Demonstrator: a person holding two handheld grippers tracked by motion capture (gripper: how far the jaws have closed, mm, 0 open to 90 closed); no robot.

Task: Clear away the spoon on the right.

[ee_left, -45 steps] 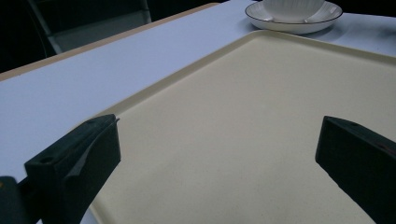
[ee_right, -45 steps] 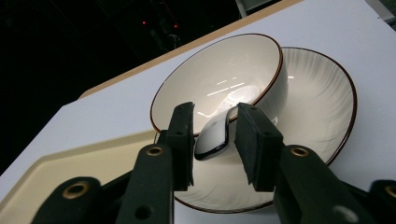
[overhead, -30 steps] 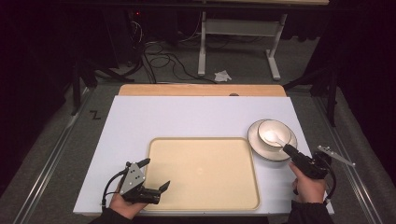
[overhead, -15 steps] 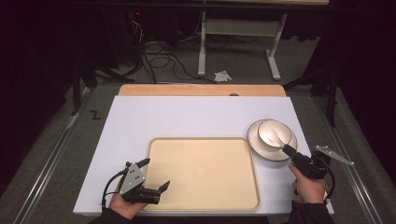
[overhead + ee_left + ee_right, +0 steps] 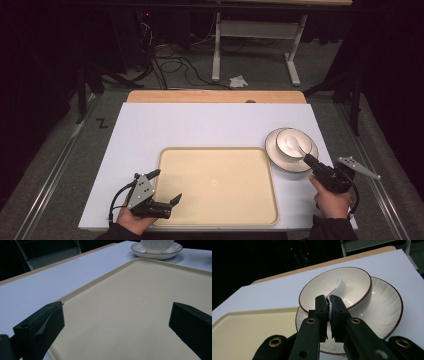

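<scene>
Your work area: white table [image 5: 200, 125], beige tray [image 5: 215, 185] at near centre, no writing legible anywhere. Right of tray: white ribbed saucer [image 5: 384, 312] with dark rim line, carrying white bowl [image 5: 352, 281] with brown rim. White ceramic spoon [image 5: 338, 288] lies in bowl, handle over near rim. Your right gripper [image 5: 328, 305]: jaws just closed, clamped on spoon handle. Your left gripper [image 5: 116, 327]: jaws spread wide over tray's near left corner, nothing between.
</scene>
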